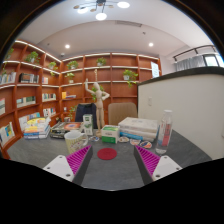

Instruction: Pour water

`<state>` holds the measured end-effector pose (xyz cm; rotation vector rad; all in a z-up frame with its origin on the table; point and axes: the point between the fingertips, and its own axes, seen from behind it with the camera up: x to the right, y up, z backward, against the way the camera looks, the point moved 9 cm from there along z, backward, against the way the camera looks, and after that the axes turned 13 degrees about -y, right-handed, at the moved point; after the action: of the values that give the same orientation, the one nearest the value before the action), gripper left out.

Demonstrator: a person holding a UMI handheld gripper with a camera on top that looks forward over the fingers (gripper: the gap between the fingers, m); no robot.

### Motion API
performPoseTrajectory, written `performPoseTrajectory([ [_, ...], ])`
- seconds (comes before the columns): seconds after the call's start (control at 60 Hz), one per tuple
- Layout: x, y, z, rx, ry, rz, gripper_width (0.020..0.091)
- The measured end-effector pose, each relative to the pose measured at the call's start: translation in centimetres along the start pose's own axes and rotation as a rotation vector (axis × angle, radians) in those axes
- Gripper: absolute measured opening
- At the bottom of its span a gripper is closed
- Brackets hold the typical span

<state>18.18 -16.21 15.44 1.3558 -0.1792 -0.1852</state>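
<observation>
My gripper is open, its two magenta pads spread wide over the grey table with nothing between them. Just ahead of the fingers lies a flat red round coaster. A clear bottle with a pale cap stands upright beyond the right finger. A light cup stands beyond the left finger.
A stack of books, a green box and white boxes lie at the table's far side. Behind them stand a wooden figure, brown shelves and a white wall.
</observation>
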Motion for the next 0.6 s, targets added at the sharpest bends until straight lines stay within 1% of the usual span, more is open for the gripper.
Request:
performPoseTrajectory([
  [0.117, 3.1, -1.4, -1.0, -0.001, -0.081, 0.021, 0.0881],
  [0.133, 2.9, -0.7, -1.4, -0.006, -0.095, 0.023, 0.0883],
  [0.15, 4.7, -1.6, -1.5, -0.01, -0.113, 0.026, 0.0882],
  [0.217, 8.4, -2.4, -2.8, -0.03, -0.158, 0.034, 0.0877],
  [0.283, 11.1, -2.6, -4.0, -0.034, -0.188, 0.02, 0.0876],
  [0.417, 14.8, -1.5, -7.9, -0.009, -0.193, 0.029, 0.0883],
  [0.55, 17.2, 0.1, -12.7, 0.057, -0.199, 0.109, 0.0887],
  [0.6, 17.8, 0.4, -14.8, 0.074, -0.182, 0.131, 0.0887],
])
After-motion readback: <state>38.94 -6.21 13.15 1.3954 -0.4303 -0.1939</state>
